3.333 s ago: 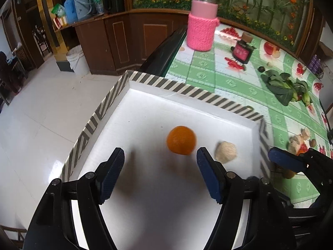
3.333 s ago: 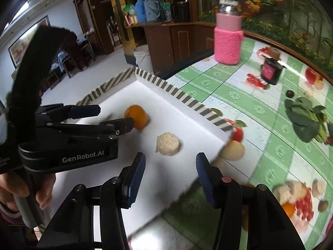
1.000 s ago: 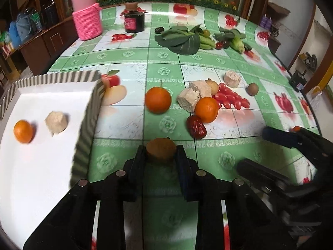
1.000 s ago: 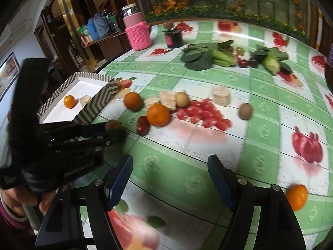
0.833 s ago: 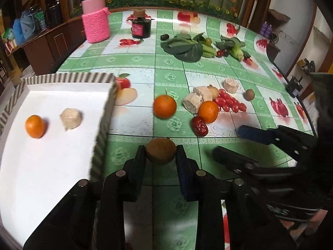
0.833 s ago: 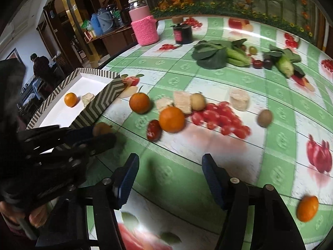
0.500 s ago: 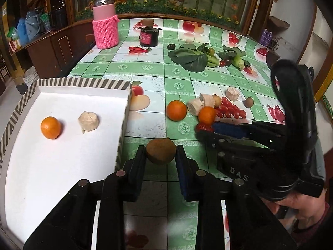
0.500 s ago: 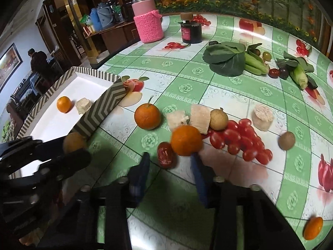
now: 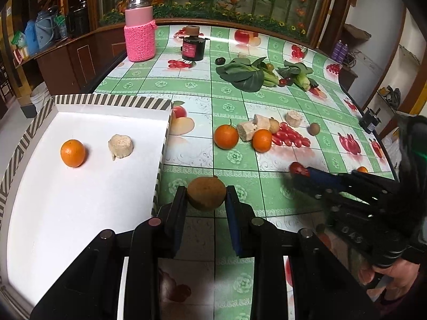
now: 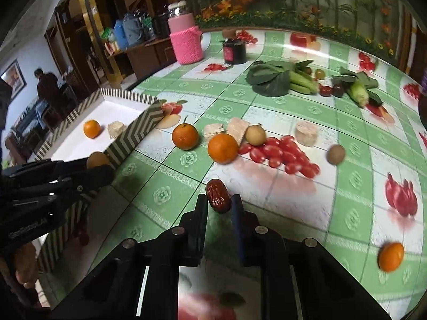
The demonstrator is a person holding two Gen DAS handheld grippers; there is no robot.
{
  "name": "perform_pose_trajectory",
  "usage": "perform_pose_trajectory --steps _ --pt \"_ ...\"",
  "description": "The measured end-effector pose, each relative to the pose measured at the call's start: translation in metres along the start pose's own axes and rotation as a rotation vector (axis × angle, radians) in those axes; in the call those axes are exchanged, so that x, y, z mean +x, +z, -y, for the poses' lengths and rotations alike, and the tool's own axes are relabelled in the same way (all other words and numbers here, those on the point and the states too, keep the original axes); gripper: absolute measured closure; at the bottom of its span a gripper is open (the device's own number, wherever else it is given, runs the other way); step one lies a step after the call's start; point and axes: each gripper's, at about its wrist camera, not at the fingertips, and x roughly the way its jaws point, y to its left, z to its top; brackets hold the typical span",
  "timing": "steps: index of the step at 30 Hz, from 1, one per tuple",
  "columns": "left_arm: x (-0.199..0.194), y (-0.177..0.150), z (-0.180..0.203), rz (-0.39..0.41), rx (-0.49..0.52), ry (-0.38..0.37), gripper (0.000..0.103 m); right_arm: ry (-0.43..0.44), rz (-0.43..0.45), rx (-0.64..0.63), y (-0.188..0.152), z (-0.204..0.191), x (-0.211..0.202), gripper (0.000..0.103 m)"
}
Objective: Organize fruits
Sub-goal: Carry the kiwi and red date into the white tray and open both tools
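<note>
My left gripper (image 9: 205, 196) is shut on a brown kiwi (image 9: 206, 190) and holds it above the tablecloth, just right of the striped-rim white tray (image 9: 106, 99). An orange (image 9: 72, 152) and a pale chunk (image 9: 120, 146) lie in the tray. My right gripper (image 10: 218, 201) is closing on a red date (image 10: 218, 194), and its pads press the date's sides just above the table. The left wrist view shows that gripper (image 9: 301, 173) at the right with the date (image 9: 296, 167) at its tips. The right wrist view shows the left gripper (image 10: 90, 172) and its kiwi (image 10: 97, 160) beside the tray's corner.
Two oranges (image 9: 226, 136) (image 9: 262, 140), pale chunks, cherry tomatoes (image 9: 291, 136) and a second kiwi (image 10: 336, 154) lie mid-table. A small orange (image 10: 391, 256) sits near the front right. A pink jar (image 9: 140, 40), a dark jar (image 9: 193, 46) and leafy greens (image 9: 245, 76) stand farther back.
The right gripper came in toward the fruit pile and its jaws closed from wide open onto the red date. The left gripper carried the kiwi nearer the tray, staying shut.
</note>
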Motion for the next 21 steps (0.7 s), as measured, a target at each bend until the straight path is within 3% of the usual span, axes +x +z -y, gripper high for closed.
perform_pose_trajectory --steps 21 --pt "-0.044 -0.019 0.03 0.082 0.068 0.007 0.077 0.012 0.138 0.05 -0.03 -0.011 -0.083 0.085"
